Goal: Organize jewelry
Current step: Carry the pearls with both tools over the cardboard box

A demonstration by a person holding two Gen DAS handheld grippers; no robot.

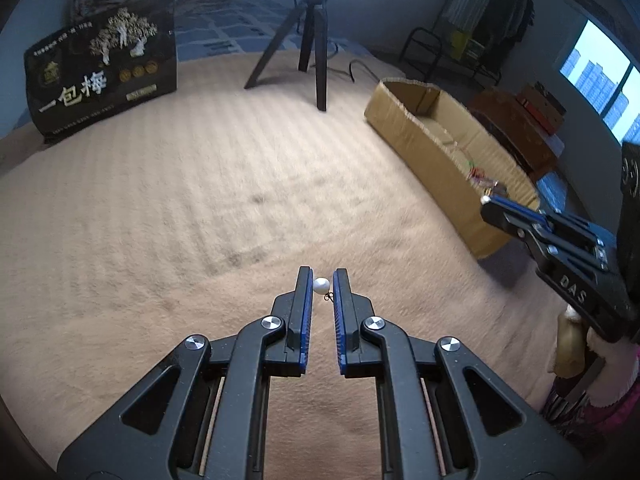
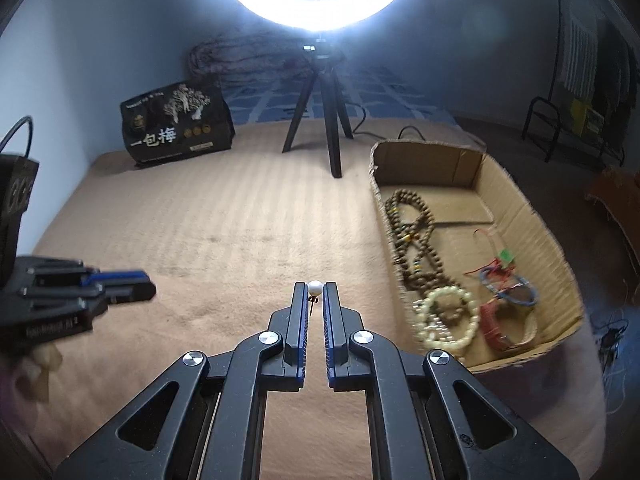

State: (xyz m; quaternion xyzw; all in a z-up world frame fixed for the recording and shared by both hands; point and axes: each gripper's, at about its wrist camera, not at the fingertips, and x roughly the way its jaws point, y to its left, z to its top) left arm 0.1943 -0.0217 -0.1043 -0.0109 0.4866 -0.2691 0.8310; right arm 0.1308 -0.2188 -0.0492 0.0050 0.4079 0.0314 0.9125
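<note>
Two hand-held grippers hang above a beige striped blanket (image 1: 192, 200), each pinching a pearl earring at its fingertips. The left gripper (image 1: 322, 286) has its blue-padded jaws drawn close on a white pearl earring (image 1: 321, 285), the bead caught at the very tips and a small dark metal fitting hanging just below it between the pads. The right gripper (image 2: 316, 289) grips a second pearl earring (image 2: 315, 288) the same way, the bead sitting at the tip line and a thin dark post pointing down into the narrow gap between the jaws.

Ahead and to the right of the right gripper's jaws lies an open cardboard box (image 2: 532, 216). Inside it, a long strand of brown prayer beads (image 2: 412, 236) lies nearest the jaws' side, a pale bead bracelet (image 2: 452, 316) sits at the near end, and a blue bangle (image 2: 512, 288) with red cord and a reddish band lie further right, blurred. From the left wrist view the same box (image 1: 424, 136) stands well off to the right of the jaws, with the right gripper (image 1: 490, 200) reaching in over its near wall.

Straight ahead of both pairs of jaws stands a black tripod (image 2: 320, 120) under a glowing ring light (image 2: 320, 4). To the far left of it a dark printed bag (image 1: 100, 76) stands upright.
</note>
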